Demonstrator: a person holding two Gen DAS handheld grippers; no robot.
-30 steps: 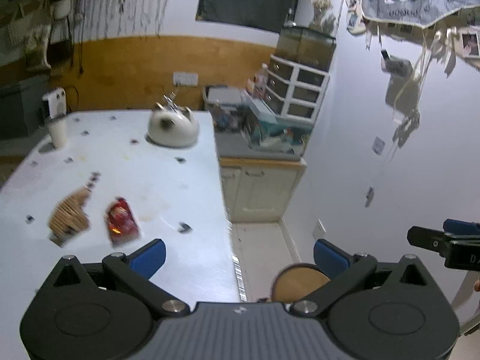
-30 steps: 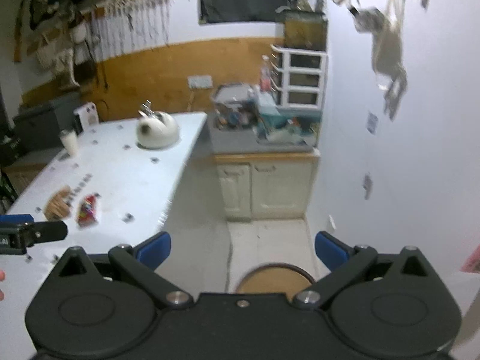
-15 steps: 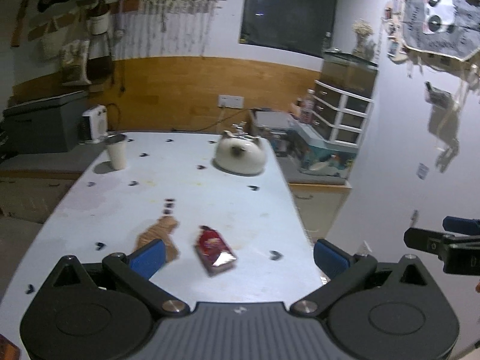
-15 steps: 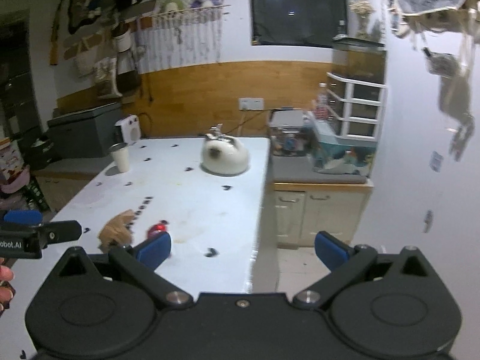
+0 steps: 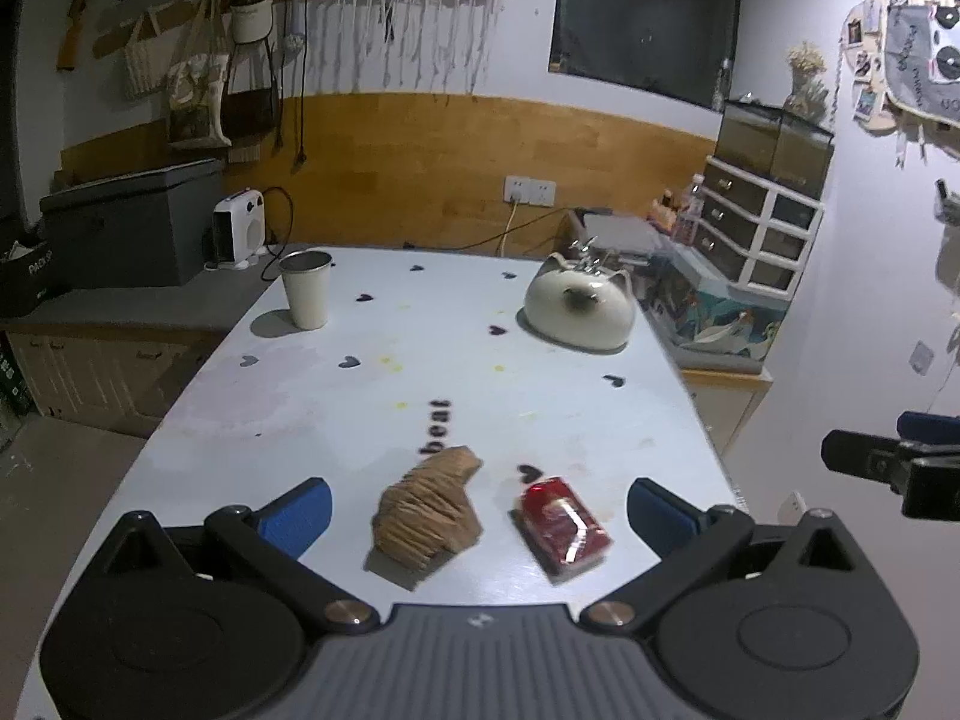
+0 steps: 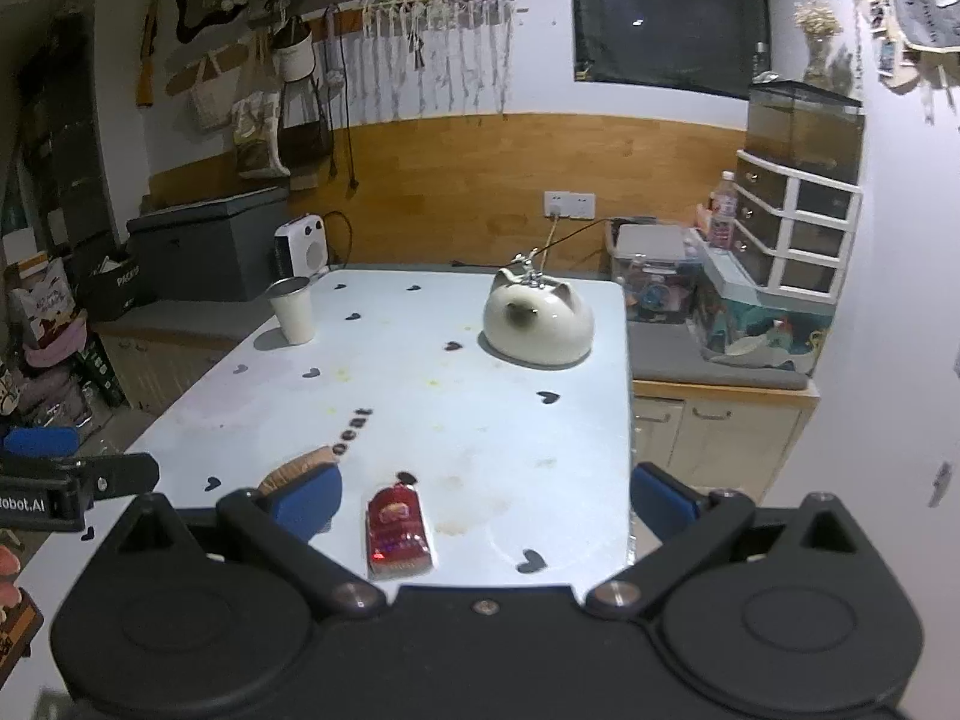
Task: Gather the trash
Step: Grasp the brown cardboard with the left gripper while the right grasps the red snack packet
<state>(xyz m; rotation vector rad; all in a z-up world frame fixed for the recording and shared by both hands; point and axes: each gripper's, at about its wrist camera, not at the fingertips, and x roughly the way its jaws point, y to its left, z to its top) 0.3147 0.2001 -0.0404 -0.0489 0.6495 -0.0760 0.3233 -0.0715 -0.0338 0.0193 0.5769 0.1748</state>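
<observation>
A crumpled brown paper wrapper [image 5: 429, 513] and a red snack packet [image 5: 563, 523] lie side by side near the front of the pale blue table [image 5: 420, 372]. My left gripper [image 5: 480, 513] hovers open just in front of both, nothing between its blue pads. In the right wrist view the red packet [image 6: 397, 531] lies between the fingers of my open right gripper [image 6: 486, 504], and the brown wrapper [image 6: 294, 468] is half hidden behind the left pad. Each gripper shows at the edge of the other's view: the right gripper's tip [image 5: 888, 465], the left gripper's tip [image 6: 72, 477].
A cat-shaped white kettle [image 5: 579, 312] and a metal-rimmed cup [image 5: 306, 297] stand at the table's far end. A white heater [image 5: 239, 231] and grey box [image 5: 132, 228] sit on the left counter. Drawers [image 5: 756, 234] and clutter fill the right counter. The table's right edge drops to the floor.
Both views have swung left, from the floor gap and right counter onto the table. The wrapper and red packet now lie centred in front of the grippers. Both grippers stay open.
</observation>
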